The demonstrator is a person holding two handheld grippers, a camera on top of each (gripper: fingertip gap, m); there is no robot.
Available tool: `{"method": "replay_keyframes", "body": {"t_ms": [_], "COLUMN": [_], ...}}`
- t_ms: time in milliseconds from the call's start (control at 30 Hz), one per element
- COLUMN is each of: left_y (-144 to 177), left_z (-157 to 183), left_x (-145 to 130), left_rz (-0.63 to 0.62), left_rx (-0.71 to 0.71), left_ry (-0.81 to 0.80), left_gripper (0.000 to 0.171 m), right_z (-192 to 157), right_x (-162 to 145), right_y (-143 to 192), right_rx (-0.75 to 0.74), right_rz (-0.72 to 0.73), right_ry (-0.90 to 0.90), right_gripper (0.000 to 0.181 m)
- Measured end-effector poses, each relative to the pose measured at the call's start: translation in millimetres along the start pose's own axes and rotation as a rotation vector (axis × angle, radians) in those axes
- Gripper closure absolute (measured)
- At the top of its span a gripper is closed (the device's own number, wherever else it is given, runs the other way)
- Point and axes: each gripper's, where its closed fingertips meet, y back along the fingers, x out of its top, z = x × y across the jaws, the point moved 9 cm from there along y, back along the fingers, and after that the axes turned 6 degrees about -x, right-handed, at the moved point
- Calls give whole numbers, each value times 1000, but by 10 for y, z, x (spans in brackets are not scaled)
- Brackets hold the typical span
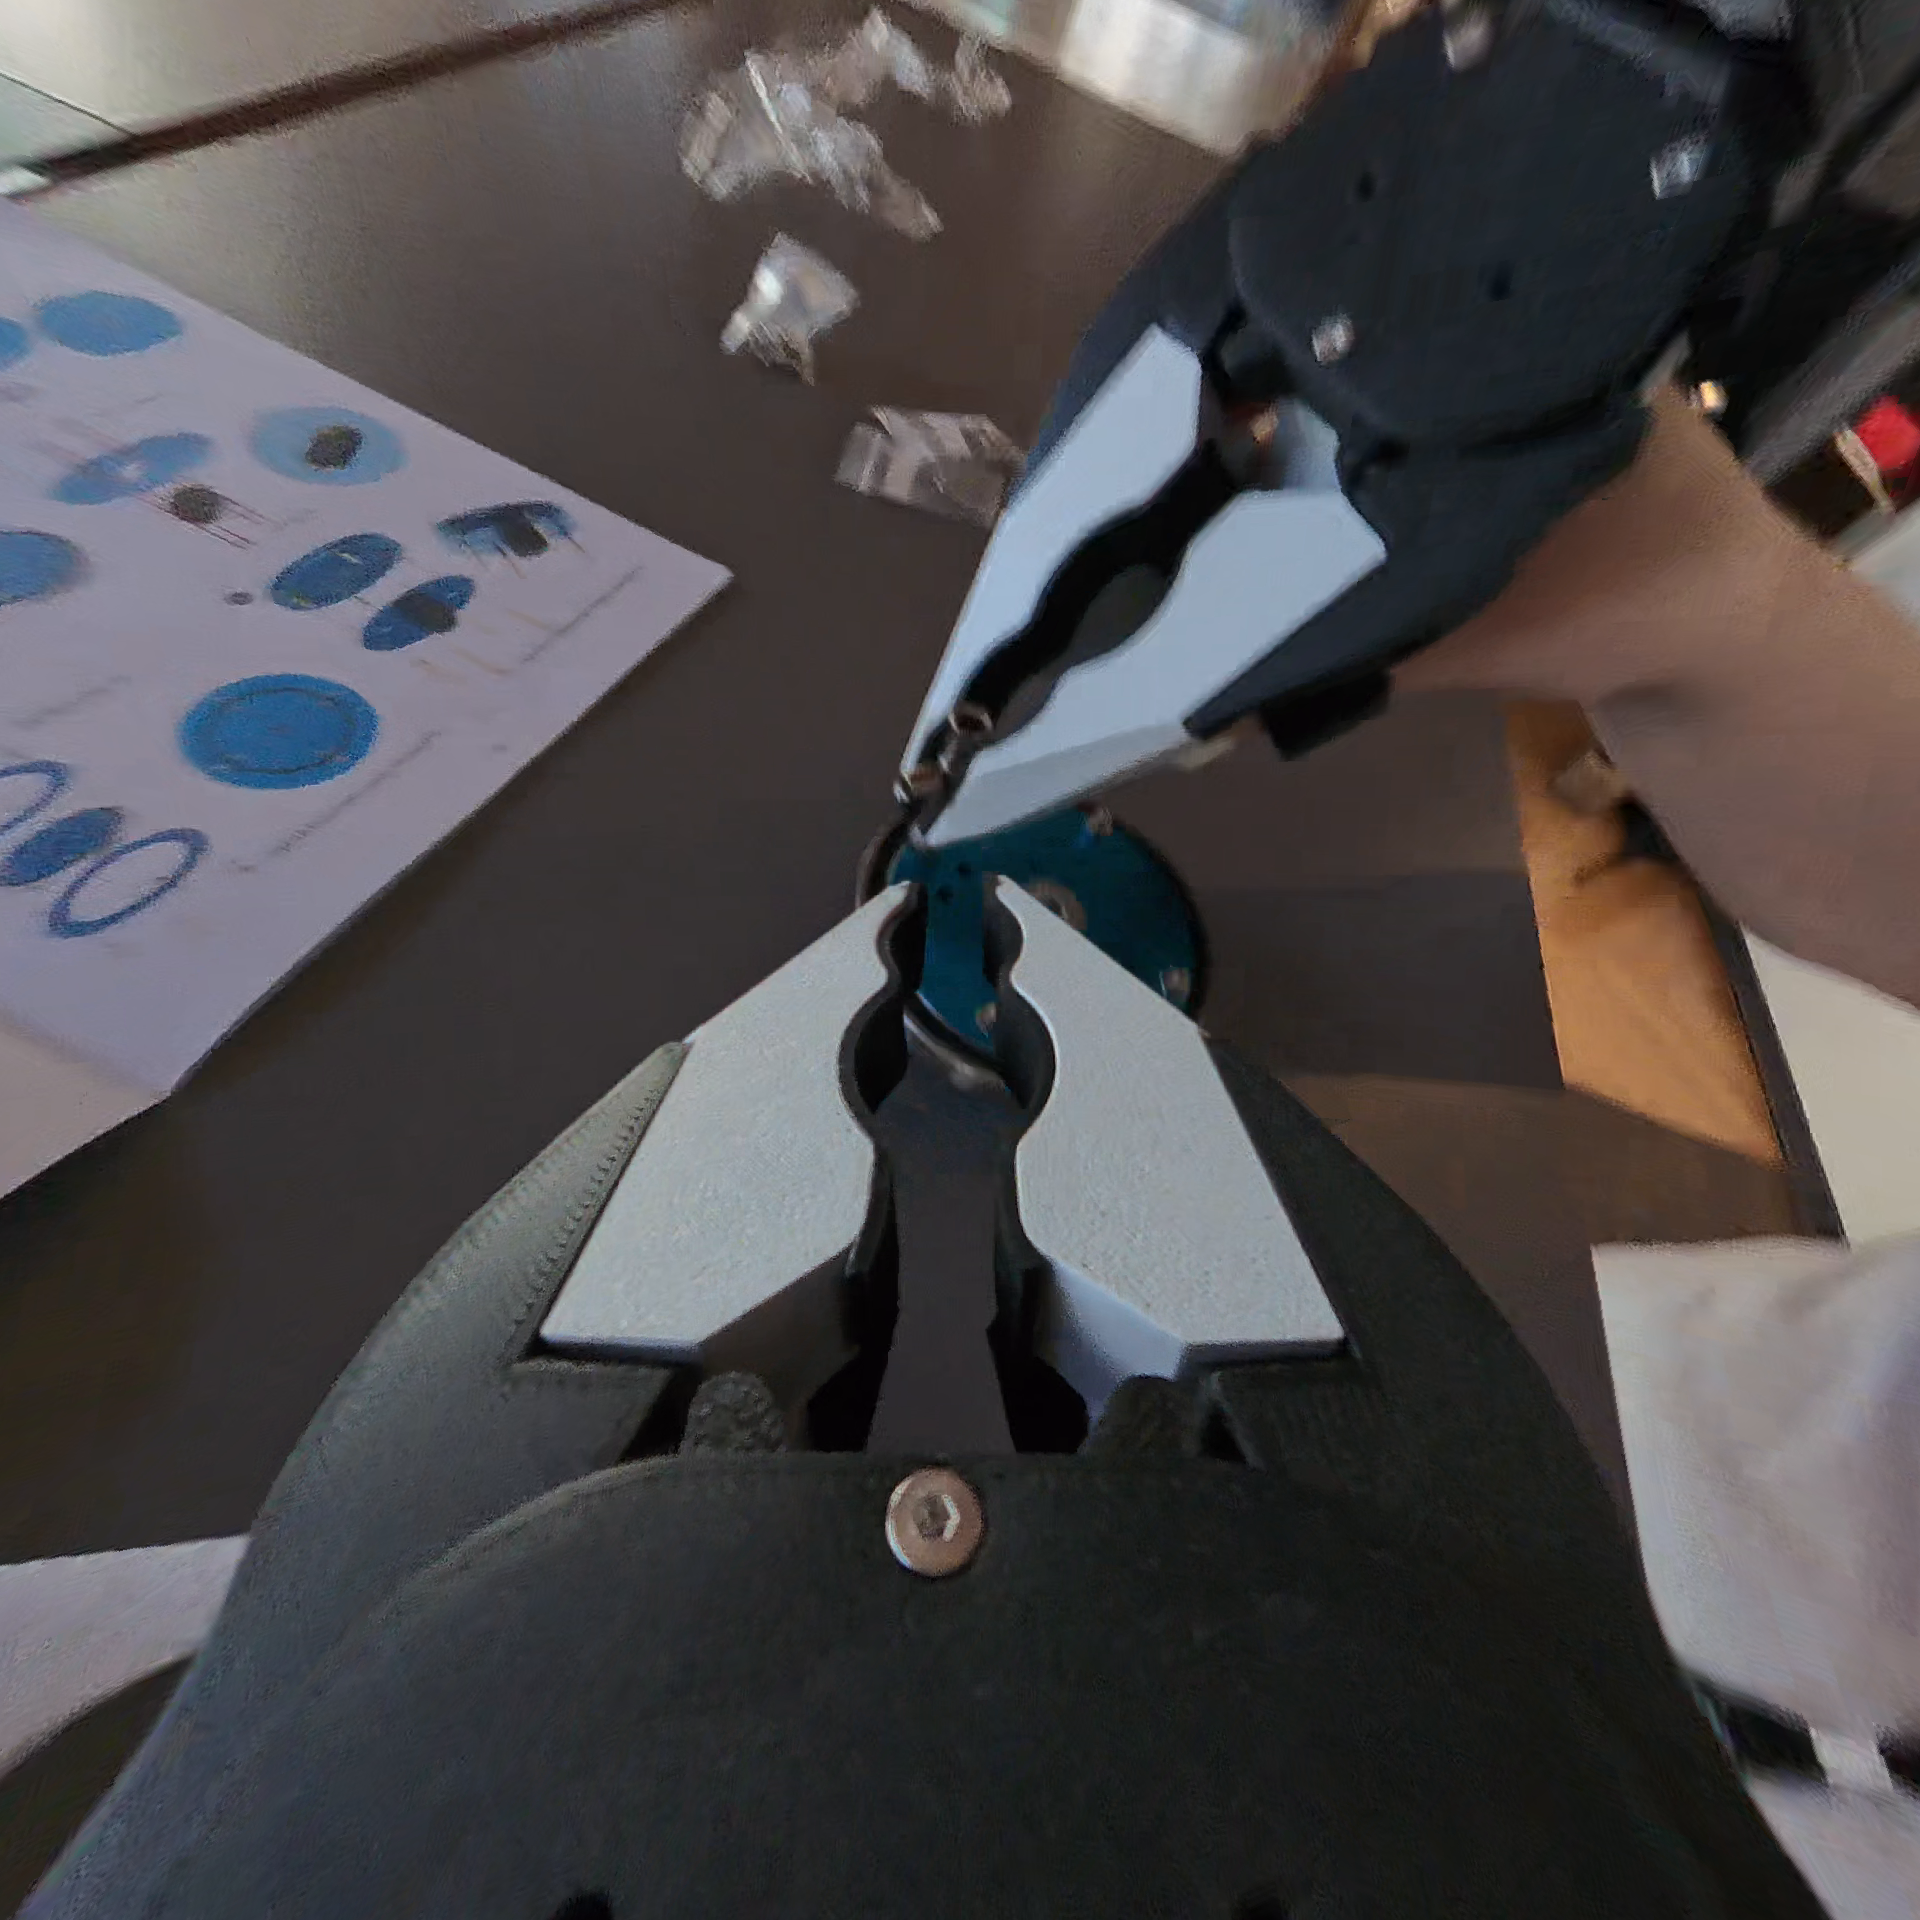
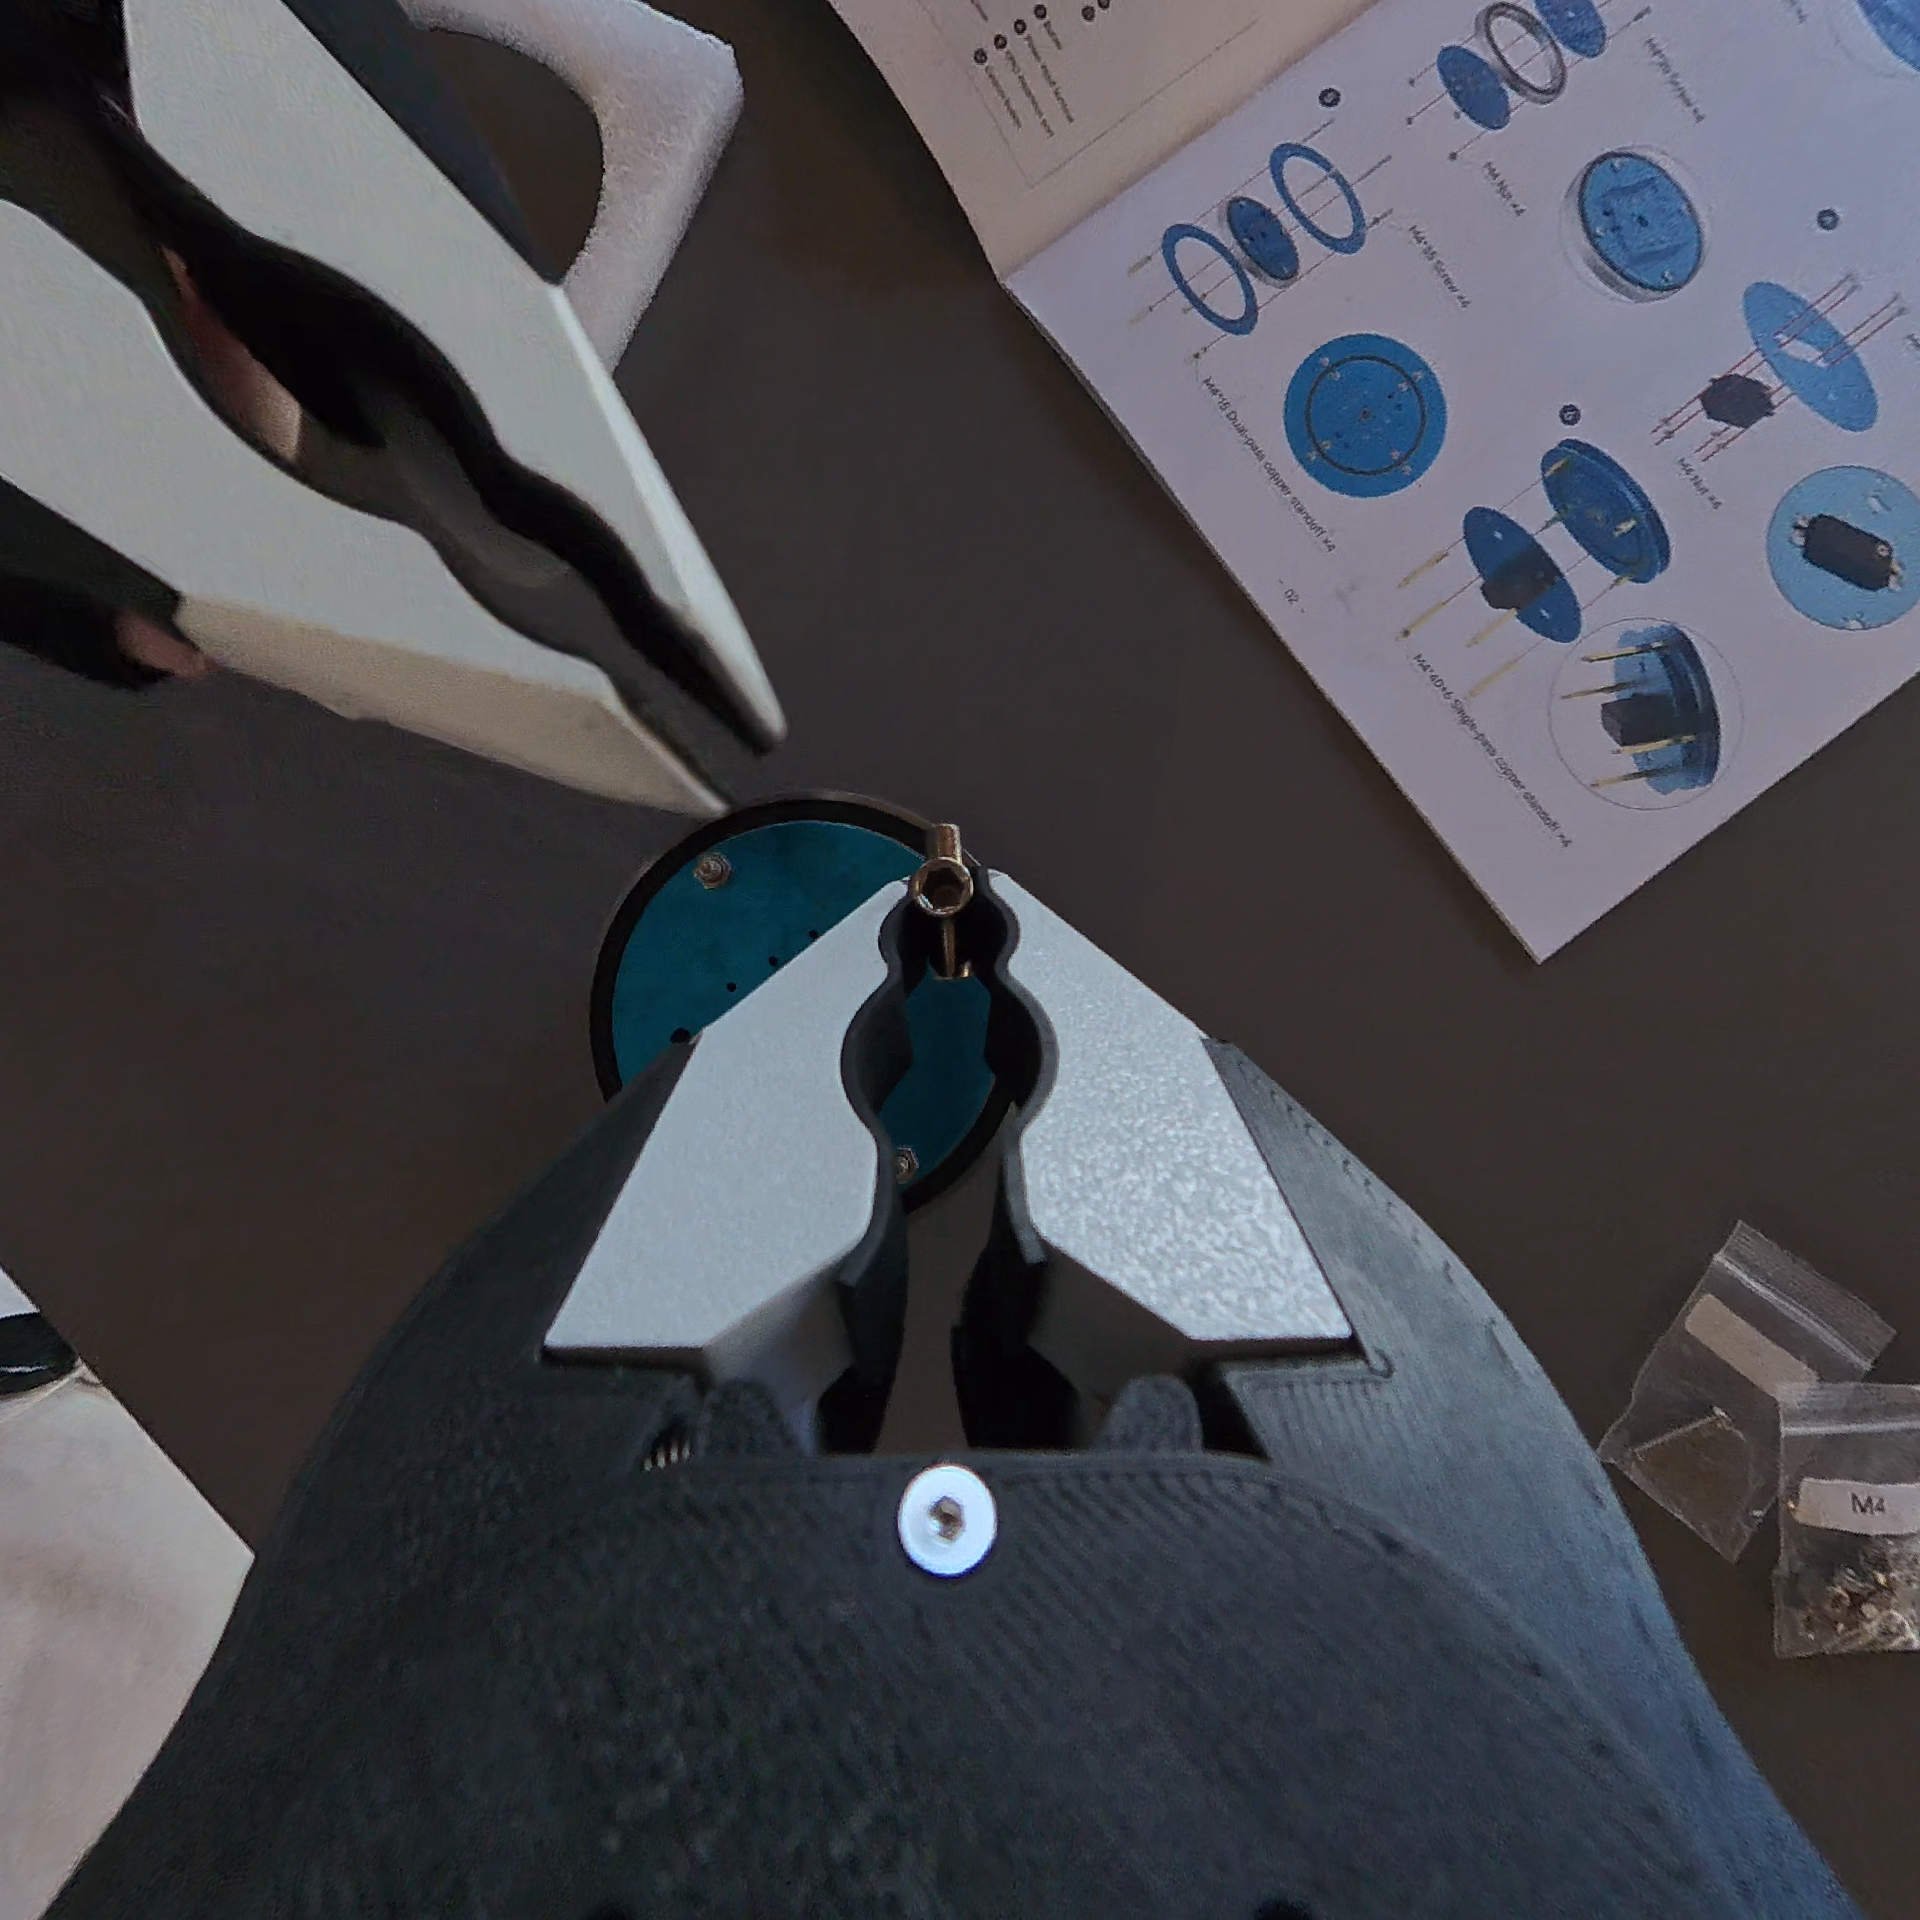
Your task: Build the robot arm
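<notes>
A brass standoff [image 2: 943, 902] is clamped between the tips of the right gripper [image 2: 948, 894], directly above the rim of a blue disc [image 2: 769, 935] that lies flat on the dark table [image 2: 935, 468]. Two nuts can be counted on the disc face in the right wrist view, one [image 2: 713, 869] near its far edge and one [image 2: 904, 1164] near its near edge. The left gripper [image 1: 954, 894] is seen with its tips slightly apart at the disc's [image 1: 1091, 914] edge; nothing is gripped between them, and whether the disc is touched cannot be told. One open booklet [image 2: 1455, 416] with blue diagrams is laid beyond the disc. Two small clear bags [image 2: 1745, 1382] [image 2: 1849, 1527] are seen to the right of the right gripper in its own view. One white foam piece [image 2: 665, 114] lies farther off.
</notes>
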Motion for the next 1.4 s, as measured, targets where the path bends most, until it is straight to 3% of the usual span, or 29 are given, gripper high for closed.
{"method": "replay_keyframes", "body": {"t_ms": [100, 233, 300, 600, 933, 1067, 1133, 1200, 1267, 1400], "left_y": [-13, -127, -136, -175, -379, -60, 75, 84, 50, -32], "left_z": [45, 98, 108, 104, 237, 113, 70, 136, 143, 212], "left_x": [-136, -256, -240, -267, -217, -113, -168, -258, -291, -278], "left_rz": [-104, -179, -176, -103, -118, -9, -61, -132, -156, -176], "left_rx": [-79, 19, 45, 4, -1, 44, -9, -81, 2, -48], "left_ry": [-89, -340, -382, -232, -229, -158, -121, -213, -364, -534], "left_gripper": [157, 161, 167, 170, 171, 166, 161, 162, 164, 171], "right_z": [2, 11, 19, 26, -15, -23, -21, -31, -51, -77], "right_x": [9, 18, 20, 34, 64, 51, 54, 65, 80, 105], "right_y": [-6, -13, -16, -35, -80, -80, -80, -81, -83, -85], "right_rx": [8, 20, 18, 30, 21, 71, 74, 67, 69, 70], "right_rz": [-2, -2, -1, 14, 53, 65, 63, 57, 47, 29], "right_ry": [1, 0, 0, -5, -80, -72, -59, -41, -22, 3], "right_gripper": [174, 174, 174, 174, 173, 174, 174, 173, 174, 174]}}
